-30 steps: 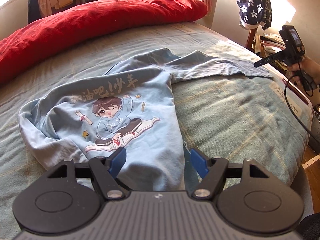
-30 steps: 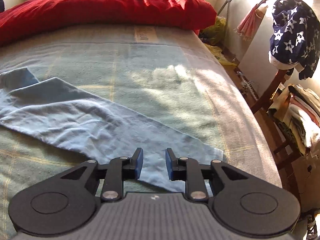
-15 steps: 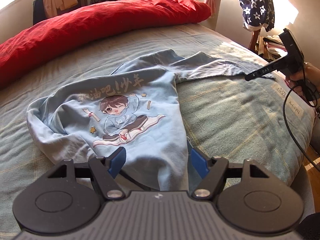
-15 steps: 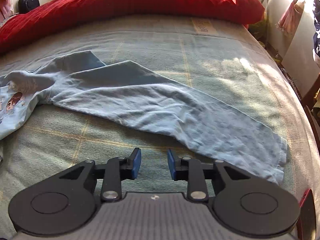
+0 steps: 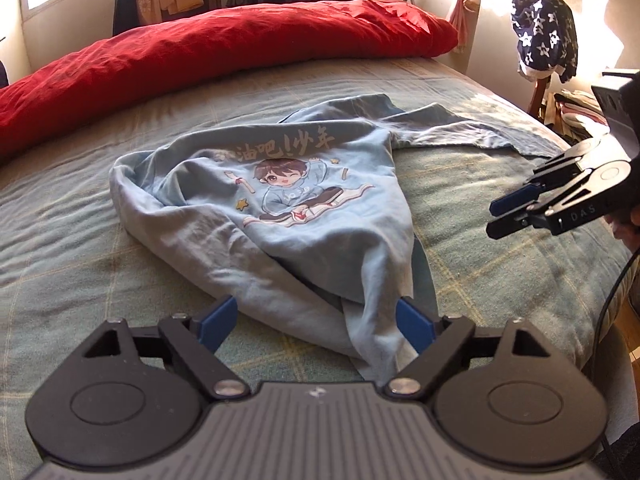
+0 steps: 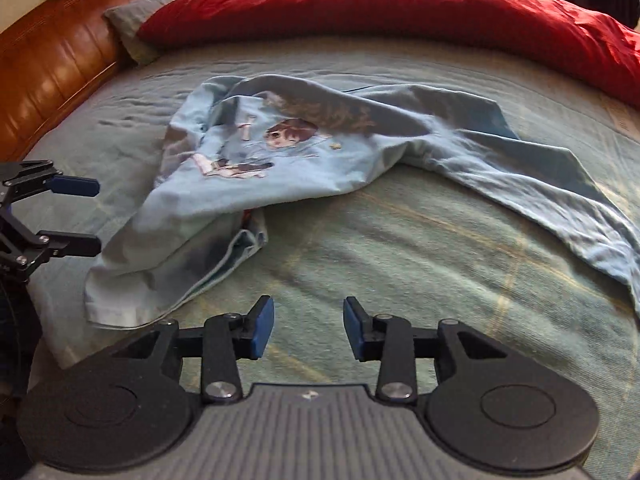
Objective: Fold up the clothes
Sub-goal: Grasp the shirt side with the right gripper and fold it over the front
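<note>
A light blue long-sleeved shirt (image 5: 304,200) with a cartoon boy print lies crumpled on the bed, print up. One sleeve (image 5: 460,136) stretches off to the right. My left gripper (image 5: 316,316) is open at the near edge, and the shirt's hem lies loosely between its blue fingertips. In the right wrist view the shirt (image 6: 280,148) sits ahead and to the left, with the sleeve (image 6: 540,196) running right. My right gripper (image 6: 308,328) is open over bare bedcover, just short of the hem. It also shows as the right gripper (image 5: 516,216) at the left view's right edge. The left gripper (image 6: 76,216) shows at far left.
The bed has a green plaid cover (image 5: 500,280). A red duvet (image 5: 200,60) runs along its far side. A brown leather headboard (image 6: 48,72) and a grey pillow (image 6: 128,28) are at the left. A chair draped with star-print cloth (image 5: 544,40) stands beyond the bed's right edge.
My right gripper has swung left from the sleeve's cuff end to face the shirt's body, and its fingers stand a little wider. The left gripper has drawn back slightly from the shirt.
</note>
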The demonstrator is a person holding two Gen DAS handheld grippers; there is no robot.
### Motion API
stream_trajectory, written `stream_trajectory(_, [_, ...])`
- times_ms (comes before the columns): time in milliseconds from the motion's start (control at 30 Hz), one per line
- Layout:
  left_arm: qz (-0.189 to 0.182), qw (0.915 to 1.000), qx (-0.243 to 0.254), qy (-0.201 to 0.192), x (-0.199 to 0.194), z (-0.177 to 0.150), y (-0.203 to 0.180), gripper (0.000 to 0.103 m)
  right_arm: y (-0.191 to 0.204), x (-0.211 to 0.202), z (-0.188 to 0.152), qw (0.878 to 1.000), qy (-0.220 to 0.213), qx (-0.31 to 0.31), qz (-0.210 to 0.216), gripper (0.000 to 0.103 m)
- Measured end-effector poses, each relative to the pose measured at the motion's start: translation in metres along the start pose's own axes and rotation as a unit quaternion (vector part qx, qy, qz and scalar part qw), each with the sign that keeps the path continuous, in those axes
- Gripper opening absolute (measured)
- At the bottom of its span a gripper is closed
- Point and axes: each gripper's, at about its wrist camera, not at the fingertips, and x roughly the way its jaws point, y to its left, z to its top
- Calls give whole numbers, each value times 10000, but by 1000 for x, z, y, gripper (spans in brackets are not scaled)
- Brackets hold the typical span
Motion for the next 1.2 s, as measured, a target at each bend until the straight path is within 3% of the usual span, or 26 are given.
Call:
stream_trajectory(100, [-9,10000,-66,-30,-6,-14,1,87,32,6,0,9994,5,-340,42,51])
stream_trajectory(200, [-27,9998,-161,-65,-12,-27,3,87,38,18,2,9999,-29,-120,104,52])
stream_trajectory(333, [62,9998,-162,-57,-17,-38,7,88,18,38,6,9957,-115,811,432,52])
stream_trajectory(567, [82,9998,-185,-51,-19,-43,9,91,-12,78,9,9726,-213,2124,916,52])
stream_trajectory(600, [83,9998,-190,-50,-20,-43,10,91,-13,80,8,9709,-231,2164,995,50])
stream_trajectory(633, [83,9998,-195,-49,-20,-44,10,92,-13,81,6,9692,-250,2193,1088,39])
stream_trajectory(667, [83,9998,-200,-49,-20,-44,10,92,-14,83,5,9674,-268,2222,1182,8])
stream_trajectory(800, [88,9997,-211,-45,-22,-46,11,92,-10,60,-3,9716,-499,2040,1092,4])
stream_trajectory(1067, [141,9999,-75,50,-22,-49,2,92,-5,-32,-30,9758,-1024,1770,776,2])
stream_trajectory(1200, [125,9999,24,68,-23,-49,-5,92,-5,-60,-43,9816,-990,1565,475,2])
